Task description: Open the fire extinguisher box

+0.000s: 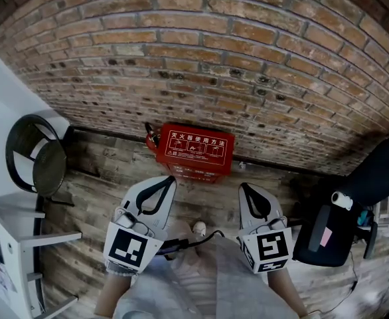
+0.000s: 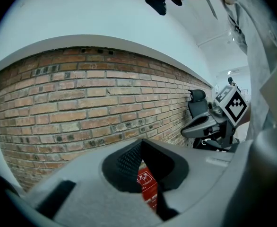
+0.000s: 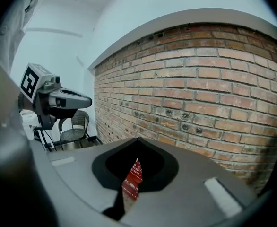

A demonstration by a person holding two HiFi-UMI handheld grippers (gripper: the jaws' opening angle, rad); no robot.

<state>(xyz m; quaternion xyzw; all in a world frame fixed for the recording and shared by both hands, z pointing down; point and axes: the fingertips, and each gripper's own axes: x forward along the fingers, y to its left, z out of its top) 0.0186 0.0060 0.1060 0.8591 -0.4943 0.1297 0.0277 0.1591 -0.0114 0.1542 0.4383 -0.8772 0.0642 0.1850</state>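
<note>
The red fire extinguisher box stands on the wooden floor against the brick wall, its lid down, white print on top. My left gripper hangs short of the box's near left side with its jaws meeting at the tips and nothing between them. My right gripper is just off the box's near right corner, shut and empty too. A strip of the red box shows through the gap behind the left gripper tips. It shows the same way behind the right gripper, as a red sliver.
A round-backed dark chair and a white shelf unit stand at the left. A black office chair with cables is at the right. A dark pipe runs along the wall's foot. My shoe is between the grippers.
</note>
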